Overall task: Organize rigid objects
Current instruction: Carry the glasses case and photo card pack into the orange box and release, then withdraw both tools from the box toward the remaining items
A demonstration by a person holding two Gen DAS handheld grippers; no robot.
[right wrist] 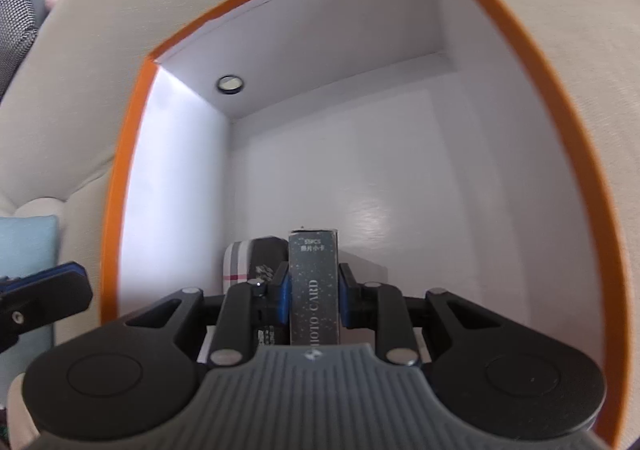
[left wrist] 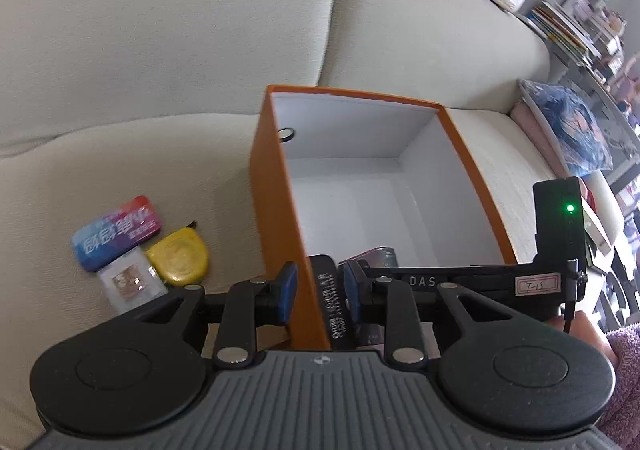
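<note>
Card box: I hold the dark card box (right wrist: 315, 286) in my right gripper (right wrist: 313, 300), over the floor of the orange box (right wrist: 520, 62), near its front-left corner.
Handling: I judge it light, stiff cardboard with smooth faces; it could slide if my squeeze loosens, and crush if I overdo it.
Hold: my pads press its two long side faces, about mid-length, which looks the steadiest place.
Right gripper: narrowed onto the card box, jaws flat against it.
Neighbour: a striped case (right wrist: 250, 260) lies just left of the card box, inside the orange box.
Left gripper: my left gripper (left wrist: 316, 292) straddles the left wall of the orange box (left wrist: 276, 186), one blue pad (left wrist: 289, 292) outside, one inside; jaws partly apart, and I cannot tell whether they pinch the wall.
Outside: left of the orange box, on the sofa (left wrist: 160, 50), lie a blue tin (left wrist: 116, 232), a yellow tape measure (left wrist: 178, 256) and a small clear case (left wrist: 130, 282), touching one another.
</note>
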